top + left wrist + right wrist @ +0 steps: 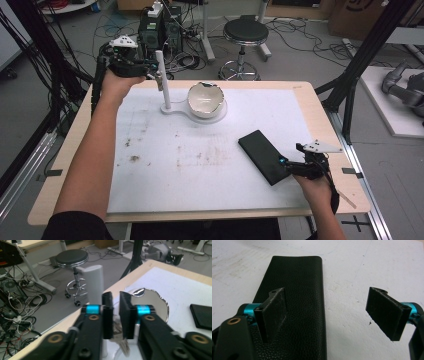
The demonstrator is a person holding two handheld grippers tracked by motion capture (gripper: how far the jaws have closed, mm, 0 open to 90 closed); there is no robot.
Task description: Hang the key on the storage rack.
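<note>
A white stand with an upright post (163, 85) and a shiny, jagged-rimmed bowl (205, 100) sits at the far middle of the table. My left gripper (151, 74) is held right beside the top of the post. In the left gripper view the jaws of that gripper (116, 297) stand nearly together with metal keys (122, 345) hanging between and below them, the post (93, 282) just behind. A black leather case (262, 155) lies flat at the right. My right gripper (286, 164) is open at its near end; one fingertip (274, 307) is over the case (297, 290), the other over the mat.
A white mat (175, 165) with brown stains covers most of the wooden table (330, 120). A round stool (245, 32), a computer tower (160, 27) and loose cables stand on the floor behind. A black frame leg (350, 85) rises at the right edge.
</note>
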